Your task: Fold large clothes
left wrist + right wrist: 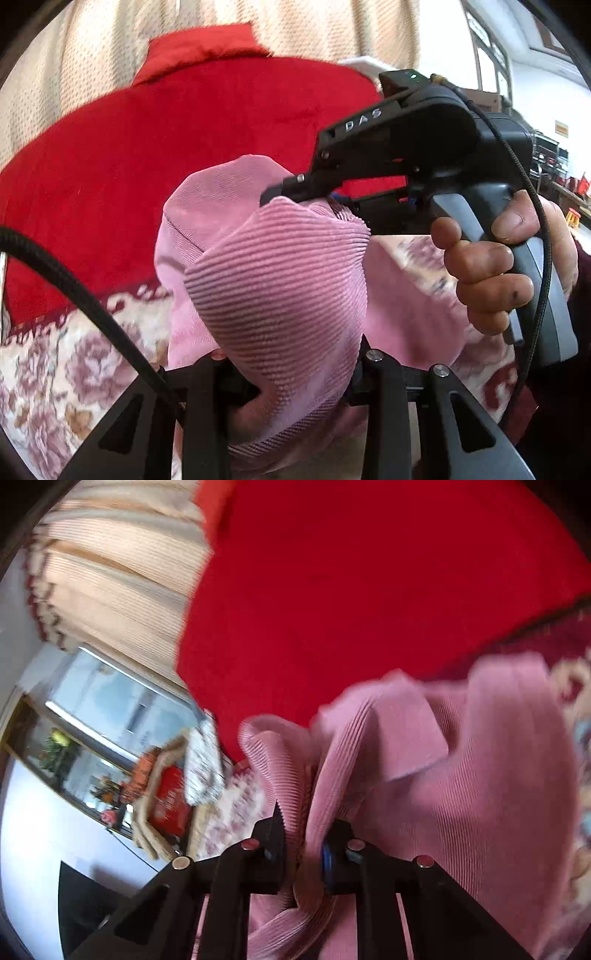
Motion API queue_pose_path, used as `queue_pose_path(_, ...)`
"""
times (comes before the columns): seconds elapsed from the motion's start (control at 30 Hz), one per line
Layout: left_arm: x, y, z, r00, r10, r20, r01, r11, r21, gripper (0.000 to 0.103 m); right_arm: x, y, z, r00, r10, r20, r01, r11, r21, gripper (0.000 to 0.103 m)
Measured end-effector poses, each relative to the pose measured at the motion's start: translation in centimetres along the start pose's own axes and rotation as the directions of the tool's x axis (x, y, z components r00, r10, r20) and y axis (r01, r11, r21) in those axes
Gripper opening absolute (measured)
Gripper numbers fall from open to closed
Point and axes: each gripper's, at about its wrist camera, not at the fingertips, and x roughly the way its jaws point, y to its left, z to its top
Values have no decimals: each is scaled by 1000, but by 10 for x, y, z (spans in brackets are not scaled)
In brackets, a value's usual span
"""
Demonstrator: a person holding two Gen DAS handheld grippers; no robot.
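we've got the pink ribbed garment (273, 280) bunched up off the floral bedspread (55, 369), in front of a red blanket (184, 129). left gripper (291, 373) clamps a thick fold, right gripper (303, 849) is pinched tight on another. soft, light, stretchy and floppy, it'll sag, so we'd grip hems or shoulder seams.

Garment (280, 280) bunched between both grippers, raised over bedspread (55, 387). Right gripper (273, 195) right of and behind left gripper (291, 373). Blanket (147, 147) behind garment, curtain (74, 55) beyond.
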Motion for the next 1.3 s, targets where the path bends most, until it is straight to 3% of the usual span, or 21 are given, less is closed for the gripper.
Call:
queue_pose_path(0.1, -6, -30, 18, 998, -14, 56, 11, 999, 53, 35, -41, 5, 7, 996, 16, 82, -12, 999, -43, 15)
queue_pose_path(0.17, 1, -46, 22, 998, -17, 55, 12, 996, 84, 35, -65, 0, 11, 992, 3, 124, 4, 998, -58, 15)
queue_pose_path(0.23, 16, -59, 19, 999, -21, 24, 18, 993, 114, 46, -86, -17, 14, 987, -38, 159, 44, 998, -36, 15)
queue_pose_path(0.3, 36, -72, 13, 997, -42, -61, 50, 989, 138, 77, -93, -47, 16, 977, -129, 171, 127, 992, 18, 15)
queue_pose_path(0.33, 41, -76, 9, 996, -27, -90, 40, 988, 146, 77, -91, -63, 16, 972, -174, 158, 169, 985, 47, 15)
queue_pose_path(0.4, 31, -78, 10, 997, -26, -68, 37, 985, 171, 79, -79, -100, 14, 972, -221, 80, 211, 969, 126, 15)
queue_pose_path(0.47, 9, -61, 15, 992, -116, -42, 121, 984, 128, 79, -69, -127, 8, 972, -234, 14, 226, 954, 199, 14)
queue_pose_path(0.57, -29, -14, 24, 963, -262, 67, 262, 965, 7, 79, -70, -125, 7, 977, -211, 16, 204, 962, 181, 14)
queue_pose_path(0.63, -49, 20, 26, 949, -284, 137, 295, 953, -68, 81, -74, -121, 7, 982, -190, 20, 184, 968, 168, 15)
queue_pose_path(0.67, -55, 40, 25, 954, -250, 167, 271, 956, -115, 82, -73, -120, 5, 981, -191, 11, 186, 967, 174, 16)
queue_pose_path(0.73, -49, 79, 19, 981, -128, 148, 157, 966, -203, 82, -73, -113, 5, 972, -234, 3, 230, 957, 179, 18)
queue_pose_path(0.8, -38, 107, 7, 997, -45, 70, 64, 953, -295, 82, -80, -97, 6, 960, -280, 33, 272, 951, 145, 18)
queue_pose_path(0.87, -22, 128, -6, 1000, 3, -16, -9, 933, -360, 82, -92, -69, 7, 954, -280, 107, 271, 959, 88, 22)
queue_pose_path(0.9, -14, 129, -10, 998, 12, -58, -32, 933, -358, 82, -97, -53, 9, 951, -275, 144, 268, 961, 65, 44)
queue_pose_path(0.93, -8, 127, -12, 996, 19, -86, -47, 938, -343, 82, -101, -41, 9, 950, -262, 169, 258, 965, 47, 92)
queue_pose_path(0.97, -4, 125, -15, 994, 26, -110, -60, 944, -325, 82, -101, -27, 7, 951, -244, 189, 243, 970, 29, 103)
queue_pose_path(1.0, -1, 123, -19, 993, 21, -120, -58, 948, -313, 82, -103, -12, 2, 951, -207, 231, 214, 977, -7, 103)
queue_pose_path(1.07, -1, 113, -21, 993, 7, -119, -43, 952, -302, 82, -93, 6, -2, 957, -178, 227, 199, 978, -71, 103)
queue_pose_path(1.2, 13, 106, -22, 991, -19, -132, -23, 950, -313, 81, -47, 1, -8, 952, -282, 117, 288, 957, -44, 102)
queue_pose_path(1.27, 18, 104, -29, 986, -73, -148, 16, 935, -355, 80, -27, -17, -14, 954, -298, 28, 299, 954, -23, 76)
queue_pose_path(1.3, 21, 105, -30, 983, -98, -156, 34, 928, -371, 78, -17, -24, -16, 944, -330, -12, 330, 944, -19, 61)
